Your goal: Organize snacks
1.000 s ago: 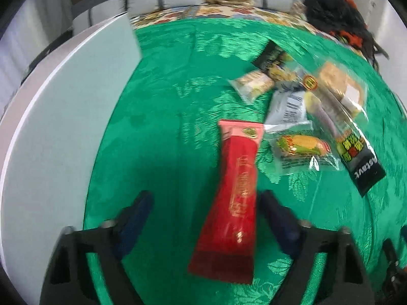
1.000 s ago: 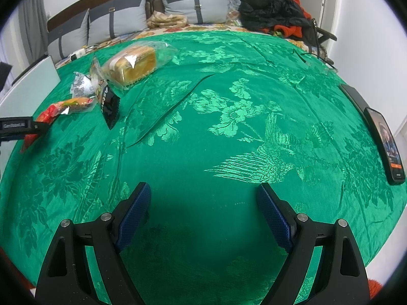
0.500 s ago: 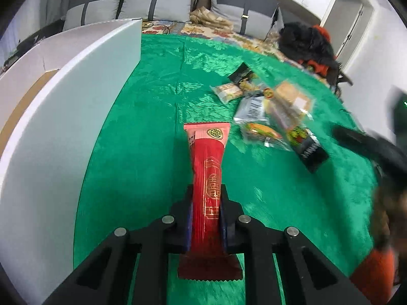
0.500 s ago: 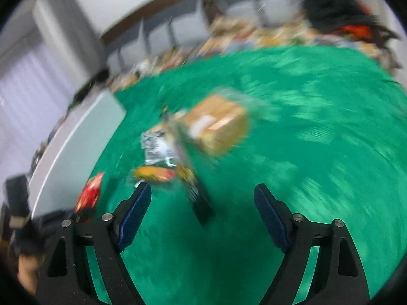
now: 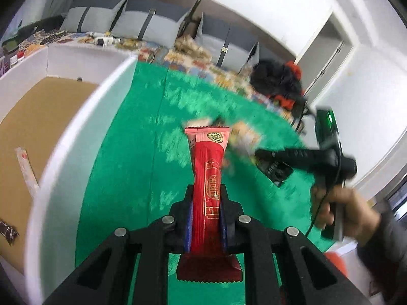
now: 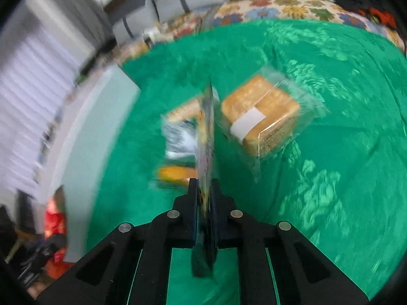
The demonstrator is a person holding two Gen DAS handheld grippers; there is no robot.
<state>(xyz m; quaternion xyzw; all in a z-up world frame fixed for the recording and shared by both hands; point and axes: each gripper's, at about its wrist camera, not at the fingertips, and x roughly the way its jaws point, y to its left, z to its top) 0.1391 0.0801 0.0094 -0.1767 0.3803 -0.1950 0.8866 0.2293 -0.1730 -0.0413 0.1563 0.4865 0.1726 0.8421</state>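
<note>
To your left sits the white box, its brown floor nearly bare, and beside it your left gripper is clamped on the long red snack packet over the green cloth. Your right gripper has just closed onto a thin dark packet, seen edge-on, with the wrapped bread lying just right of it.
</note>
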